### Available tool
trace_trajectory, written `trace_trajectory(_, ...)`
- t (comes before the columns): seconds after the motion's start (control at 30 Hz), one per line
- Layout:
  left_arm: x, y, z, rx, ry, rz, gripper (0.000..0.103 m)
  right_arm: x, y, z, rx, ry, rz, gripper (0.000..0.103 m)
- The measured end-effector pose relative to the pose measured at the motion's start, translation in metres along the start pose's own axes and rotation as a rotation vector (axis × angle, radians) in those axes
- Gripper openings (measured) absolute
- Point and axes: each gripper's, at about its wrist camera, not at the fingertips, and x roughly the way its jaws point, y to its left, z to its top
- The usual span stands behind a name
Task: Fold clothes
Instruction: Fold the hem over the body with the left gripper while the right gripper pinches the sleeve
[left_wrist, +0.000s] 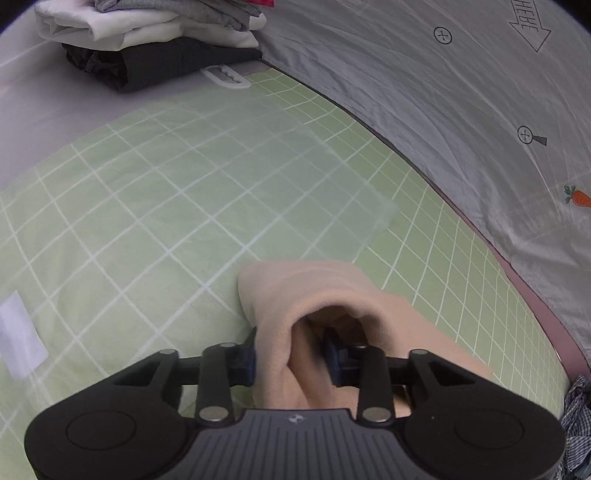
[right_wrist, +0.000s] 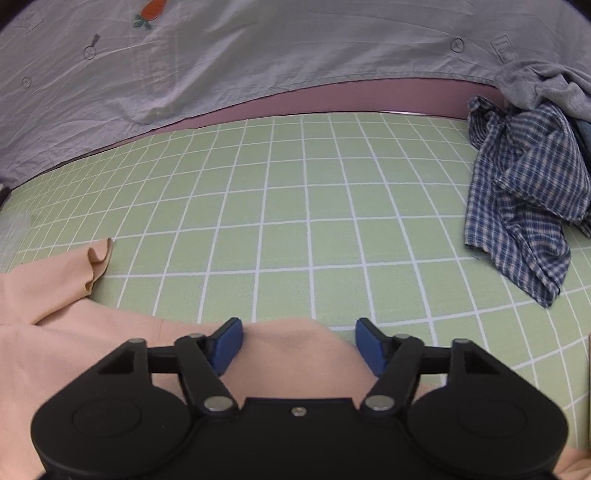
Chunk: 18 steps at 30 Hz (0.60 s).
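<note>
A peach garment (left_wrist: 317, 295) lies on the green grid mat (left_wrist: 166, 192). My left gripper (left_wrist: 290, 356) is shut on a bunched fold of the peach garment, which arches up over the blue fingers. In the right wrist view the same peach garment (right_wrist: 74, 332) spreads across the lower left of the mat (right_wrist: 295, 206). My right gripper (right_wrist: 299, 345) is open, its blue fingers apart on either side of a raised edge of the garment.
A stack of folded clothes (left_wrist: 147, 40) sits at the far left. A grey sheet with a carrot print (left_wrist: 443, 92) lies along the mat's far edge. A crumpled blue plaid shirt (right_wrist: 524, 192) and a grey garment (right_wrist: 539, 85) lie at the right.
</note>
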Motion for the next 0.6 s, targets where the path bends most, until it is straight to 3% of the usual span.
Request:
trace_trajectory(0.03,-0.001,0.0,0.0,0.001,0.0,-0.005,0.016,-0.002,0.001,0.001,-0.004,0.002,0.029,0.029)
trace_trajectory(0.13,-0.006,0.001,-0.001,-0.009,-0.002,-0.03,0.013,-0.009,0.006,-0.001,-0.021,-0.007,0.022,0.011)
trace_trajectory(0.43,-0.055,0.004,-0.018,0.045,-0.055,-0.137,0.011,-0.084,-0.003,-0.007,0.052,-0.165,0.033,0.009)
trace_trajectory(0.6,-0.076,0.033,-0.047,0.018,-0.037,-0.09,0.012,-0.135,-0.006,-0.031,0.078,-0.209,0.025,0.008)
